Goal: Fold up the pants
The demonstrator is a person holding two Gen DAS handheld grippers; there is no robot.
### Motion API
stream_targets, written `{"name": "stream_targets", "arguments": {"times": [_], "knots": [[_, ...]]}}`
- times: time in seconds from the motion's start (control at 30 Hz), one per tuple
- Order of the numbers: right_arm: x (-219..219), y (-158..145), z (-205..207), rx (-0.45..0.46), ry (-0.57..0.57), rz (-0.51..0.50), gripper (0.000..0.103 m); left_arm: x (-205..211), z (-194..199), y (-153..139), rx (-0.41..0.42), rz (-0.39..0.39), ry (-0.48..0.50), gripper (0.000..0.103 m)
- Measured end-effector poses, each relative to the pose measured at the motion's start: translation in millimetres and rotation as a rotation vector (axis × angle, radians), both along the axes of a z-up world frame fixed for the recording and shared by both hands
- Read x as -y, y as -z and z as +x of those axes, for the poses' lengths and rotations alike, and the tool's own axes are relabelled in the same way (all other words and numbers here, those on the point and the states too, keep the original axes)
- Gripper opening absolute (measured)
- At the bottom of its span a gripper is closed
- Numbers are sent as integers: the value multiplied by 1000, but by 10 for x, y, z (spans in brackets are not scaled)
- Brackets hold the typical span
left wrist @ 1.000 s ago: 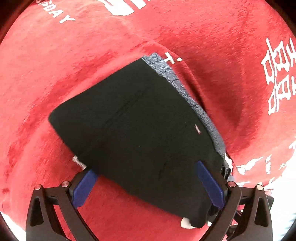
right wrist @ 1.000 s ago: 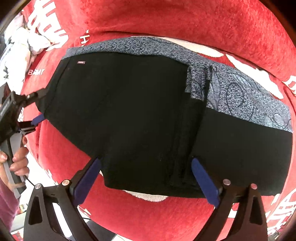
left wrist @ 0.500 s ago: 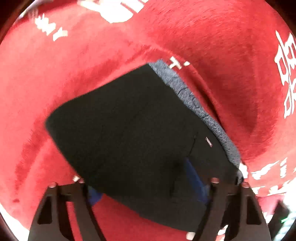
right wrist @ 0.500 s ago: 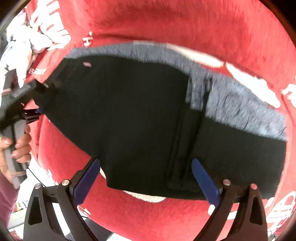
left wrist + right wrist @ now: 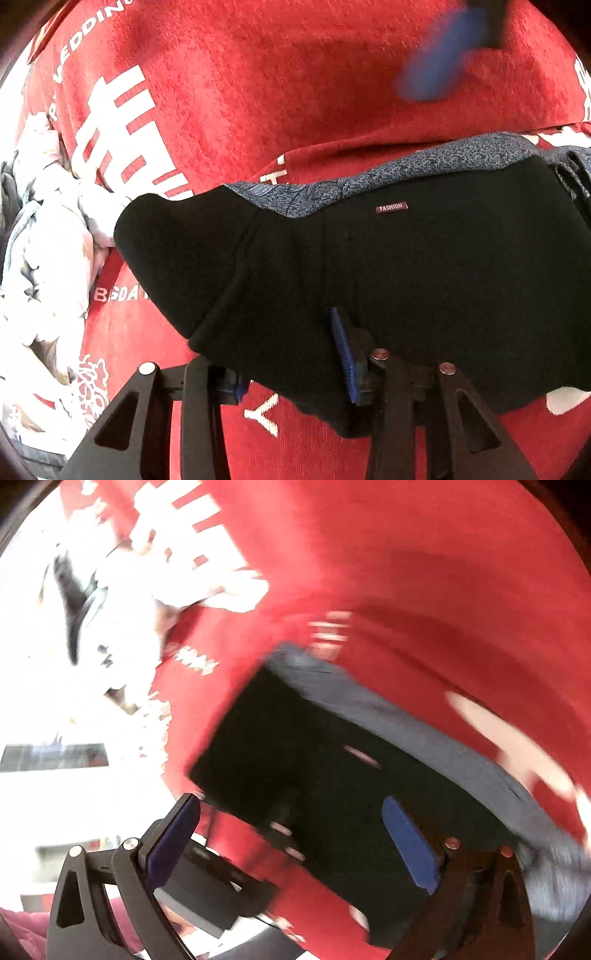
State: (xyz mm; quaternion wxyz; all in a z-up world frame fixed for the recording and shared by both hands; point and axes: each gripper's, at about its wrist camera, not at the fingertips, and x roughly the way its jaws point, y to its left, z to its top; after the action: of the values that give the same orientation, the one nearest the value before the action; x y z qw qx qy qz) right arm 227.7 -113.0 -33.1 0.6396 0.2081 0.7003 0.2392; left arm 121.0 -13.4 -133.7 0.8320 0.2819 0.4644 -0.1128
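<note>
The black pants [image 5: 424,280], with a grey-blue patterned waistband [image 5: 369,184] and a small "FASHION" tag [image 5: 393,207], lie folded on the red cloth [image 5: 295,92]. My left gripper [image 5: 295,369] is shut on the near edge of the pants; black fabric bunches between its blue pads. In the right wrist view, blurred by motion, the pants [image 5: 314,757] lie ahead. My right gripper [image 5: 291,845] is open above them, holding nothing. Its blue finger also shows, blurred, in the left wrist view [image 5: 439,55], at the top right.
The red cloth carries white lettering [image 5: 122,122]. A heap of pale crumpled clothes [image 5: 48,240] lies at the left edge of the cloth; it shows overexposed in the right wrist view [image 5: 92,627]. The left gripper's black body [image 5: 221,886] sits below the pants there.
My left gripper closed on the pants' edge and swung round so the waistband now runs across the top. My right gripper drew back and lifted off the pants, moving fast.
</note>
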Motion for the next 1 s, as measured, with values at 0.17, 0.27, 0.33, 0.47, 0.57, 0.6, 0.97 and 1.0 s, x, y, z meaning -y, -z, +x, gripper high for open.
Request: {"name": "stream_targets", "arguments": {"times": [0.17,0.27,0.33,0.47,0.57,0.6,0.97,1.0], "knots": [[-835,234,307,-75,-194,16,100,3,-104,-74,23,20,20,40],[-1113,469,386,-155,-266,-29,94,2,-220,-122,42,38,37,40],[-1142,585,377,-181,-282,-66,40,-1,-258,-144,32,40,41,40],[-910,609,306,-168,-213,-45,20,93,-339,-231,41,30,60,40],[-600,435,182,-114,-138,32,20,212,-385,-401,53,8,74,40],[-464,383,131,-106,-109,63,20,265,-408,-495,62,-6,80,40],[1256,-386,-689,104,272,401,20,1299,-991,-1465,197,-120,256,40],[1407,-444,-785,122,295,409,20,1368,-1023,-1484,200,-127,268,40]]}}
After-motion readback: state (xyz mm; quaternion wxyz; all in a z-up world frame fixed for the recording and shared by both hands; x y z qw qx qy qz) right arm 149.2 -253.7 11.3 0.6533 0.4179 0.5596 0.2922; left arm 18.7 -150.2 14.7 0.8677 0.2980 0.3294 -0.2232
